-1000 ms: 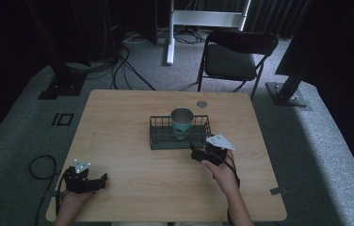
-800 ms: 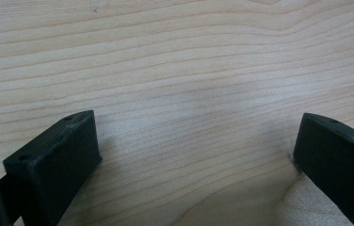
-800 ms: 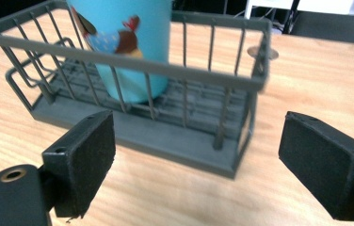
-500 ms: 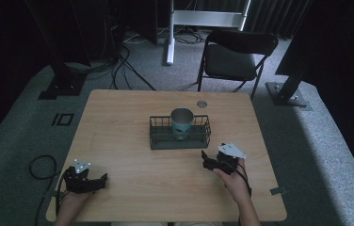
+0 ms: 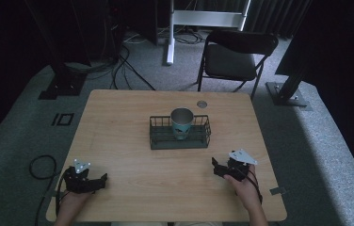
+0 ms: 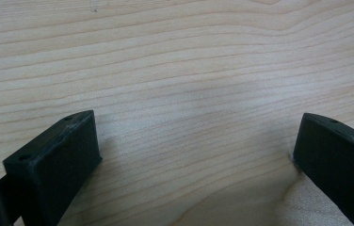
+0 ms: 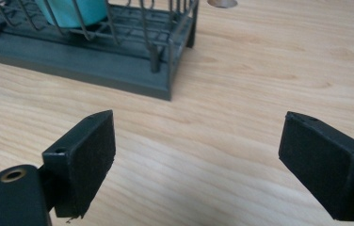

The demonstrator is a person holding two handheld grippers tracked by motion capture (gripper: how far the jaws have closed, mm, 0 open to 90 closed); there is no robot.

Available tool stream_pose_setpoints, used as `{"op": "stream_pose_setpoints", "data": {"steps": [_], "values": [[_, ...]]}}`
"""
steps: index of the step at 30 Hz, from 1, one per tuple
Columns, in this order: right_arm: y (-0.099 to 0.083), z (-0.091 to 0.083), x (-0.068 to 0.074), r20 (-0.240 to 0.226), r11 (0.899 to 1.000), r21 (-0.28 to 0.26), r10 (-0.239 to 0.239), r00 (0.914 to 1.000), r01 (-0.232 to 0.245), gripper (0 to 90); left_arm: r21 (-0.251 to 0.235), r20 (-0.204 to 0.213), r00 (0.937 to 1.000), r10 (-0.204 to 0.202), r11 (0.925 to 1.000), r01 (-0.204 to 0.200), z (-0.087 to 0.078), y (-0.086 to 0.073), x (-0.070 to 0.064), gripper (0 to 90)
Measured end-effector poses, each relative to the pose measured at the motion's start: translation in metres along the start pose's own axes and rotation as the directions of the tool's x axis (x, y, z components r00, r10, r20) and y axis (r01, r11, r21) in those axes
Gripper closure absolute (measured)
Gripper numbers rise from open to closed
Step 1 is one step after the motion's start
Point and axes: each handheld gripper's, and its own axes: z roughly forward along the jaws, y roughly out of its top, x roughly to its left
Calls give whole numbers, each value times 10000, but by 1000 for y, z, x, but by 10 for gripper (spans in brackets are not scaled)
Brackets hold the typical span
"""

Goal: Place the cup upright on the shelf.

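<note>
A teal cup (image 5: 181, 124) with a metal rim stands upright in a dark wire rack (image 5: 156, 141) at the table's middle. The right gripper view catches the cup (image 7: 76, 10) and the rack (image 7: 95, 63) at upper left. My right gripper (image 5: 218, 168) rests low at the table's front right, apart from the rack, open with nothing between its jaws (image 7: 196, 155). My left gripper (image 5: 100, 180) lies at the front left corner, open over bare wood (image 6: 196, 155).
The wooden table (image 5: 118, 117) has a small round grommet (image 5: 202, 104) near its far edge. Behind the table stands a black folding chair (image 5: 234, 59). Cables (image 5: 38, 165) lie on the grey floor at left.
My right gripper has drawn back from beside the rack toward the table's front right edge. The left gripper has stayed put.
</note>
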Motion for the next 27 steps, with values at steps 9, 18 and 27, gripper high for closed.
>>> {"op": "stream_pose_setpoints", "data": {"steps": [9, 18, 27], "values": [[-14, -12, -23, 226, 9992, 407, 28, 9997, -37, 111, 1, 1, 10000, 2, 10000, -2, 0, 0, 0, 14], [-25, -23, -41, 406, 9966, 658, 465, 9981, -491, 111, -1, 1, 10000, -3, 10000, 3, 0, 0, 0, 14], [-32, -27, -51, 586, 9923, 1059, 575, 9966, -635, 111, 0, 2, 10000, -2, 10000, 2, 0, 0, 0, 15]]}}
